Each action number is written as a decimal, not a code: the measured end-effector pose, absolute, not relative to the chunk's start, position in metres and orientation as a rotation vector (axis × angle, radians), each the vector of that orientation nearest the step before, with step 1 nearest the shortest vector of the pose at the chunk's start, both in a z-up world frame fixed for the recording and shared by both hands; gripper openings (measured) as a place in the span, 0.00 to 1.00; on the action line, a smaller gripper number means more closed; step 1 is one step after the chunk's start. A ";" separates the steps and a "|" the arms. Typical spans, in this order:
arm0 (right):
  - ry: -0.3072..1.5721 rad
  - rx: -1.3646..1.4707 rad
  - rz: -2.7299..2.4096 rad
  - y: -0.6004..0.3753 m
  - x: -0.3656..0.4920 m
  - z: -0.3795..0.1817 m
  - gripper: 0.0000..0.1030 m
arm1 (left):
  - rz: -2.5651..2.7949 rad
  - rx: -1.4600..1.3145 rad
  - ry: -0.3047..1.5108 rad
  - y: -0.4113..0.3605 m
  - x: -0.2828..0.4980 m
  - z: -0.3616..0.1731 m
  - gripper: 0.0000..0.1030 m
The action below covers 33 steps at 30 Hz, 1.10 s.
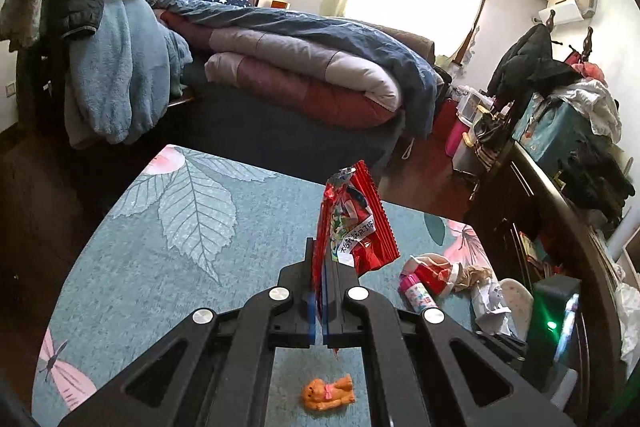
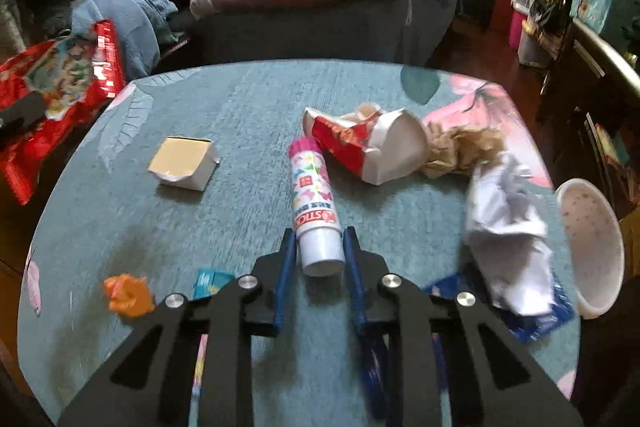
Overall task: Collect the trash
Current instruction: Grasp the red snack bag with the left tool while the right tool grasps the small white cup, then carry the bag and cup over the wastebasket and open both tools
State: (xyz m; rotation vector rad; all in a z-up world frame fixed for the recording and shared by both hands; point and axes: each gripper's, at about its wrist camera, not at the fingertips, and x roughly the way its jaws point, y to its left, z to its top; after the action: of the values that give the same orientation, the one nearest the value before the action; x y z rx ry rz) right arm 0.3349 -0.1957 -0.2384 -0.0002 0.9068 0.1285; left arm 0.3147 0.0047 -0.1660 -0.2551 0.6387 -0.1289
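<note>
Two handheld grippers over one teal tablecloth with leaf and pink flower print.

Item 1, nearest: left gripper, black with blue pads, its fingers pressed together on a glossy red foil snack wrapper. The wrapper stands upright out of the fingertips, lifted clear of the cloth; serrated edges, crumpled, printed with a colourful panel and a white label strip. The right wrist view shows the same wrapper at the far left, held off the table edge.

Item 2: small orange dog figurine with pink bow, lying on the cloth beneath the left gripper.

Item 3: right gripper, fingers parted, one on either side of the white base of a glue stick with pink cap and butterfly print; the stick lies flat on the cloth, whether the pads touch it cannot be told.

Item 4: blue foil wrapper, flat, partly under a crumpled white paper.

Item 5: white speckled bowl at the right table edge.

Item 6: open white cardboard box, left of the stick.

Item 7: crushed red-and-white paper cup, touching the pink cap; crumpled brown paper beside it.

Item 8, farthest: folded quilts in grey, maroon and navy on the bed.
</note>
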 end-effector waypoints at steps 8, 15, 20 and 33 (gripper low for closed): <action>0.833 0.078 0.170 -0.230 0.279 -0.211 0.23 | -0.159 -0.221 0.632 -0.025 0.299 -0.153 0.02; 0.783 0.176 0.152 -0.287 0.236 -0.198 0.23 | -0.242 -0.180 0.635 -0.079 0.290 -0.147 0.02; 0.748 0.230 0.139 -0.321 0.216 -0.190 0.23 | -0.303 -0.148 0.646 -0.119 0.285 -0.146 0.02; 0.646 0.347 0.051 -0.408 0.179 -0.175 0.23 | -0.459 -0.051 0.661 -0.220 0.283 -0.145 0.02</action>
State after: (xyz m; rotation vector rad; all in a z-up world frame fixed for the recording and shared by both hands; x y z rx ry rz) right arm 0.1793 -0.4081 -0.1750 0.3473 0.6463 0.0507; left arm 0.2830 -0.2198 -0.1451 -0.0512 0.6608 -0.4588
